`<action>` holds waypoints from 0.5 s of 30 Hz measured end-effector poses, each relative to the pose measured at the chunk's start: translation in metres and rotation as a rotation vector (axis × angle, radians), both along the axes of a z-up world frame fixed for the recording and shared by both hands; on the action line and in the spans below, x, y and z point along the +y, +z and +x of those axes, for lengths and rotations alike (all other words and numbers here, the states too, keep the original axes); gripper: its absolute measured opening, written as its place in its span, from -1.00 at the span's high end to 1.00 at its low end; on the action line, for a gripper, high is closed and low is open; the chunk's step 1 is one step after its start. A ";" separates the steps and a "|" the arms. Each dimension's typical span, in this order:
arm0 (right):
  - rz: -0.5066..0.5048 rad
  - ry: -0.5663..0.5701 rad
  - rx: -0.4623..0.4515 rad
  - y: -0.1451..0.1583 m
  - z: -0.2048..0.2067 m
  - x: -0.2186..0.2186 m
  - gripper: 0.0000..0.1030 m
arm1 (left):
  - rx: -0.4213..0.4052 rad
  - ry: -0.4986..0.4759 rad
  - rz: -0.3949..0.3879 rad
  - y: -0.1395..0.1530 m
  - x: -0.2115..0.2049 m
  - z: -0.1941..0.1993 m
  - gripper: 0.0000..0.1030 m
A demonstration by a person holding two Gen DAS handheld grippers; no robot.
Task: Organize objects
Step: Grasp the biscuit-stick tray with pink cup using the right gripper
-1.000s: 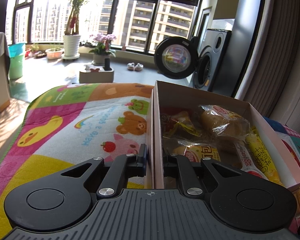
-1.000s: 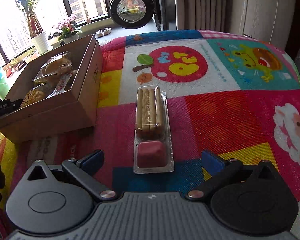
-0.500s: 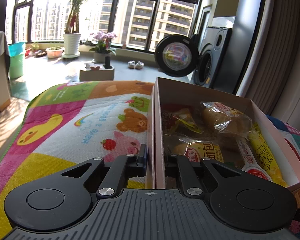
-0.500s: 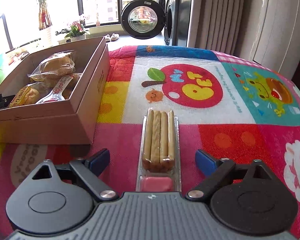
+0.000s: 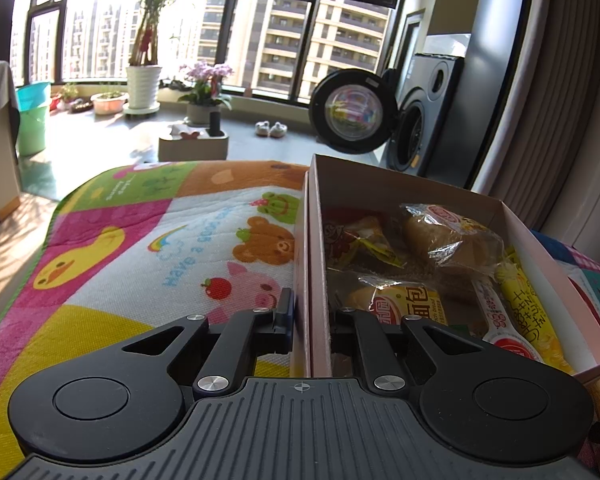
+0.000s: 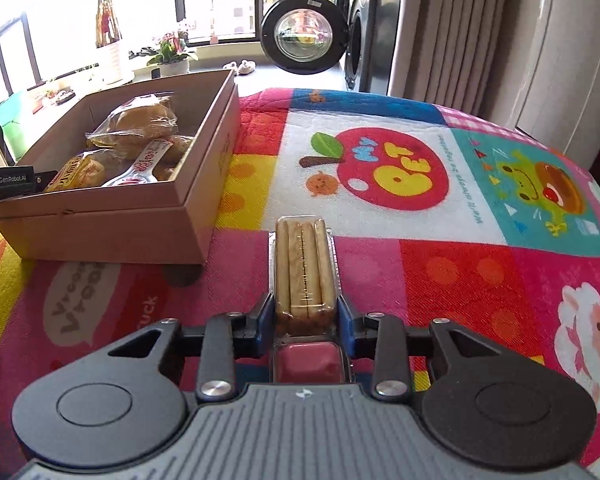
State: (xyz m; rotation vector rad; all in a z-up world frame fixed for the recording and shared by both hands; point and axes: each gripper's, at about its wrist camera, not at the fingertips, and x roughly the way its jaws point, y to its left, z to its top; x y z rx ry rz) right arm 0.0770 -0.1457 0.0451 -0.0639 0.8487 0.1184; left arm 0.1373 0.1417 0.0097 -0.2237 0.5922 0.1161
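- Your left gripper [image 5: 311, 316] is clamped on the near side wall of the cardboard box [image 5: 319, 240], one finger outside on the mat side and the other inside among the snacks.
- Inside the box you've got a wrapped bun [image 5: 452, 236] toward the far end, a red-and-yellow packet [image 5: 356, 240] beside it, a yellow bread packet [image 5: 404, 308] close to your inner finger, a white-and-red sachet [image 5: 496, 320], and a yellow corn-print packet [image 5: 528, 312] along the right wall.
- The box sits on the cartoon play mat [image 5: 140, 248], with its duck, bear and pig patches to the left of it.
- Your right gripper [image 6: 305, 316] has its blue-padded fingers [image 6: 265, 316] pressed against both long sides of the biscuit-stick tray [image 6: 303, 268], narrow and gripping it.
- That tray is a clear plastic pack: biscuit sticks run away from you, and the pink dip compartment [image 6: 308, 362] sits at the near end, behind the fingers.
- Whether the tray is touching the mat or lifted, I can't tell from here.
- From the right view, the box [image 6: 112, 220] lies to the left of the tray, near but apart, and your left gripper's body [image 6: 12, 182] pokes in at its left edge.
- Beyond the mat: an open washing-machine door [image 6: 303, 34] and potted plants by the window [image 5: 143, 80].
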 end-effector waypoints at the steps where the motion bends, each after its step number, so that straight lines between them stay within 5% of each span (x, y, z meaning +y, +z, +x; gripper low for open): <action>1: 0.006 -0.012 0.005 0.000 -0.002 -0.004 0.36 | 0.000 0.000 0.000 0.000 0.000 0.000 0.76; 15: 0.039 -0.011 0.059 0.011 -0.032 -0.004 0.38 | 0.000 0.000 -0.002 0.000 0.000 0.000 0.76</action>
